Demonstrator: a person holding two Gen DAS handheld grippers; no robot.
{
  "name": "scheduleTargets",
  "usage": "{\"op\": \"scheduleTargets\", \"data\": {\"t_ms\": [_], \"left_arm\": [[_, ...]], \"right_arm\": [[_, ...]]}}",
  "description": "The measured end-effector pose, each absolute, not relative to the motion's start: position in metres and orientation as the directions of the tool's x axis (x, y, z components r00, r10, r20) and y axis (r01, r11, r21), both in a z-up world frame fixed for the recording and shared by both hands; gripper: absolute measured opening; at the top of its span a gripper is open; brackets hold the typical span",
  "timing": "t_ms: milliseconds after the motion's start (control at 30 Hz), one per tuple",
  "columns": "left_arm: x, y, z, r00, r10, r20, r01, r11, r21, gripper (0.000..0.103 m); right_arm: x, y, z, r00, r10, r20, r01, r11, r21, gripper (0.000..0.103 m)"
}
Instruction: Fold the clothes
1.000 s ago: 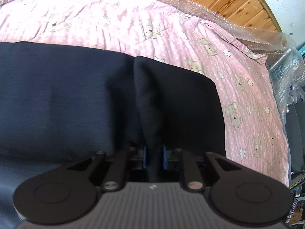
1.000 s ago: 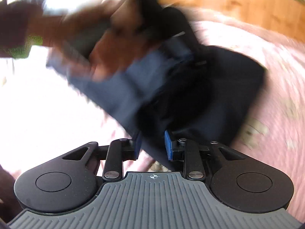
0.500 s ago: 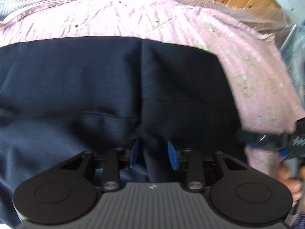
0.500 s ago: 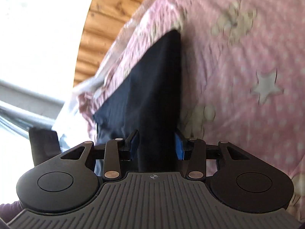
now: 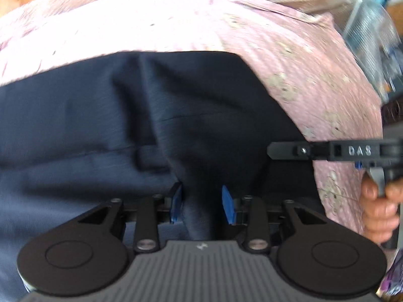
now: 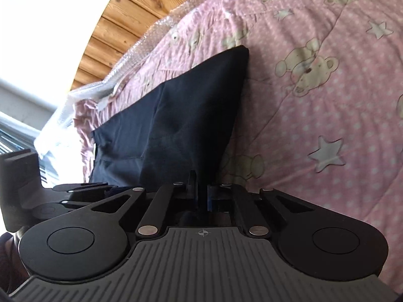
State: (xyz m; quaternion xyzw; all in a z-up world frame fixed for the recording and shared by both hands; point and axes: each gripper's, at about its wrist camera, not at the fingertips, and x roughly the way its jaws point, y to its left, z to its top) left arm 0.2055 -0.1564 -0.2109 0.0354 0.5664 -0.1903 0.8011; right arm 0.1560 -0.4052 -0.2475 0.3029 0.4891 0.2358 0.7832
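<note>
Navy trousers (image 5: 105,115) lie flat on pink quilt (image 5: 302,58), long axis 9-to-3. Left tool (image 5: 201,202) wide, fabric ridge btwn pads; right tool (image 6: 201,196) pinches trouser edge.

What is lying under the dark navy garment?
The pink bear-print blanket shows around the navy garment, so it lies beneath. Anything else under the garment is covered.

You see the dark blue clothes (image 5: 105,115) lying spread on the pink bear blanket (image 6: 327,105). The cloth is partly folded, with soft wrinkles and a seam line across it. One fold rises near you. Its far corner (image 6: 241,50) lies flat and sharp on the blanket.
</note>
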Motion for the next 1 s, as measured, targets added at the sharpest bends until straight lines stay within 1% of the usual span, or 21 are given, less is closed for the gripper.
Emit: {"op": "scheduleTargets", "data": {"t_ms": [100,133,167,200,233,300,367,433,467,500,533,567,600,633,667,700,733,767,867,933,1000], "left_arm": [[0.206,-0.163,-0.214,0.281,-0.229,-0.932,0.341,0.932,-0.126,0.034],[0.207,-0.163,-0.217,0.271,-0.221,-0.937,0.328,0.936,-0.127,0.036],[0.207,-0.161,-0.219,0.264,-0.212,-0.941,0.317,0.940,-0.123,0.037],[0.208,-0.157,-0.221,0.263,-0.200,-0.944,0.310,0.944,-0.113,0.037],[0.208,-0.153,-0.222,0.266,-0.188,-0.945,0.302,0.948,-0.104,0.036],[0.205,-0.145,-0.218,0.275,-0.170,-0.946,0.280,0.956,-0.090,0.036],[0.202,-0.139,-0.215,0.272,-0.166,-0.948,0.261,0.961,-0.093,0.036],[0.199,-0.132,-0.213,0.267,-0.164,-0.950,0.256,0.962,-0.094,0.036],[0.198,-0.131,-0.212,0.264,-0.160,-0.951,0.261,0.961,-0.089,0.036],[0.196,-0.130,-0.212,0.259,-0.158,-0.953,0.268,0.959,-0.086,0.036],[0.194,-0.128,-0.211,0.258,-0.157,-0.953,0.274,0.958,-0.084,0.036],[0.189,-0.119,-0.209,0.263,-0.160,-0.952,0.257,0.962,-0.091,0.036],[0.180,-0.098,-0.206,0.273,-0.170,-0.947,0.203,0.972,-0.115,0.036],[0.170,-0.077,-0.204,0.284,-0.178,-0.942,0.149,0.979,-0.140,0.036],[0.160,-0.056,-0.201,0.295,-0.187,-0.937,0.095,0.982,-0.166,0.036],[0.151,-0.035,-0.199,0.307,-0.194,-0.932,0.041,0.981,-0.191,0.036],[0.141,-0.014,-0.197,0.319,-0.201,-0.926,-0.013,0.976,-0.216,0.037],[0.131,0.007,-0.194,0.331,-0.206,-0.921,-0.067,0.968,-0.241,0.037],[0.102,0.071,-0.187,0.369,-0.219,-0.903,-0.224,0.922,-0.315,0.044],[0.083,0.113,-0.182,0.396,-0.222,-0.891,-0.324,0.874,-0.362,0.052],[0.064,0.155,-0.178,0.423,-0.223,-0.879,-0.417,0.813,-0.406,0.055]], "right_arm": [[0.159,-0.418,-0.244,0.392,0.661,-0.640,-0.098,0.721,0.686,0.002],[0.161,-0.417,-0.245,0.391,0.635,-0.666,-0.108,0.750,0.652,0.003],[0.162,-0.416,-0.244,0.393,0.608,-0.690,-0.120,0.778,0.617,0.007],[0.157,-0.413,-0.238,0.421,0.582,-0.696,-0.144,0.800,0.583,0.021],[0.152,-0.411,-0.231,0.449,0.556,-0.699,-0.166,0.821,0.546,0.023],[0.136,-0.403,-0.213,0.517,0.534,-0.670,-0.234,0.840,0.489,0.021],[0.122,-0.386,-0.204,0.515,0.562,-0.648,-0.290,0.825,0.485,0.021],[0.107,-0.360,-0.219,0.433,0.572,-0.697,-0.348,0.819,0.456,0.014],[0.098,-0.347,-0.230,0.388,0.562,-0.731,-0.370,0.821,0.435,0.014],[0.092,-0.342,-0.230,0.402,0.539,-0.740,-0.379,0.834,0.401,0.003],[0.086,-0.338,-0.231,0.417,0.515,-0.749,-0.386,0.846,0.367,0.003],[0.080,-0.334,-0.231,0.433,0.492,-0.755,-0.391,0.857,0.335,0.004],[0.081,-0.336,-0.223,0.457,0.483,-0.747,-0.373,0.867,0.331,0.017],[0.082,-0.338,-0.219,0.481,0.477,-0.736,-0.365,0.872,0.327,0.021],[0.082,-0.340,-0.216,0.503,0.472,-0.724,-0.358,0.876,0.323,0.022],[0.083,-0.342,-0.214,0.520,0.465,-0.716,-0.350,0.881,0.318,0.029],[0.089,-0.338,-0.228,0.461,0.444,-0.768,-0.351,0.886,0.302,0.034],[0.089,-0.337,-0.230,0.464,0.433,-0.773,-0.373,0.887,0.274,0.030],[0.092,-0.331,-0.217,0.494,0.379,-0.783,-0.373,0.905,0.203,0.032],[0.094,-0.323,-0.202,0.525,0.330,-0.785,-0.357,0.922,0.149,0.050],[0.094,-0.307,-0.188,0.560,0.281,-0.780,-0.350,0.933,0.085,0.052]]}}
